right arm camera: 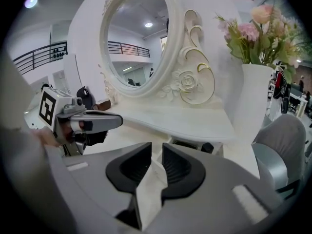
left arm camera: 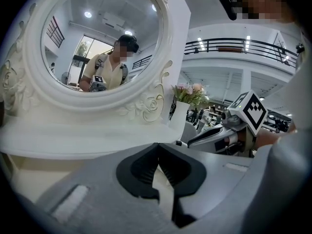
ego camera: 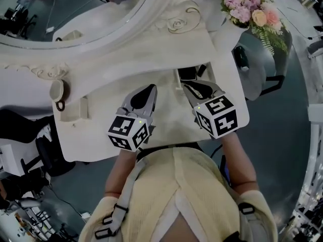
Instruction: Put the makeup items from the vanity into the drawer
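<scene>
Tongs both empty above the counter's front edge: left tongs pinched closed, right tongs narrowly apart, likely lining up the dark thing ahead.

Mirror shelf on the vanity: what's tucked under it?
A small drawer with a dark rounded thing at its right end peeks out beneath the shelf. Its inside looks dark. The shelf covers the rest, so any contents can't be made out.
</scene>
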`<state>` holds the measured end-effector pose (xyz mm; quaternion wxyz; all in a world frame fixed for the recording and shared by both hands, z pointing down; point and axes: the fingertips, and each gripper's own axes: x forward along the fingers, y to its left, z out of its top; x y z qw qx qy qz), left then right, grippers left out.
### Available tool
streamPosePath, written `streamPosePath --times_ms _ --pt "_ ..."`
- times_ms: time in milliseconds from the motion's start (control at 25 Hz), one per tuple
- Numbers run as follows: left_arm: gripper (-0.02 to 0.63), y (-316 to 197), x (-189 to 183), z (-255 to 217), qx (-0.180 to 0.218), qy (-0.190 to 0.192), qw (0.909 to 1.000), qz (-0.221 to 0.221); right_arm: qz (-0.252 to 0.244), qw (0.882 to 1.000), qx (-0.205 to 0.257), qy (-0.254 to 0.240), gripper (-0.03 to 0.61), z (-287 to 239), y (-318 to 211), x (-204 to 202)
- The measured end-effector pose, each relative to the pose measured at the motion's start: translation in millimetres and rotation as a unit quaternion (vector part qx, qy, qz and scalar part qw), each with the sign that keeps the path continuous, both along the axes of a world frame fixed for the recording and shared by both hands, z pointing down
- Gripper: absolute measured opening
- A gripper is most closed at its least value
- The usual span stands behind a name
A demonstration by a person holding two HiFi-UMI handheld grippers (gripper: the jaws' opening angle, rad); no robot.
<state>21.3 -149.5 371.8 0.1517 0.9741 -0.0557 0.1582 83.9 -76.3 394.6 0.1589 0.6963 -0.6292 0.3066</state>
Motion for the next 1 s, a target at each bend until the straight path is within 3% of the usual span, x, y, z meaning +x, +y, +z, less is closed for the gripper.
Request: streamPosePath --times_ms 200,1000 --pt "0.0 1.7 -1.1 2.0 0.001 -0.005 1.0 -0.006 -0.01 1.0 0.009 0.009 -0.002 -0.4 -1.2 0.5" --pt "0.0 -0.7 -2.1 -0.8 0.007 -0.008 0.9999 -0.009 -0.035 0.998 0.045 0.015 -0.002 -10.5 -3.6 -6.9"
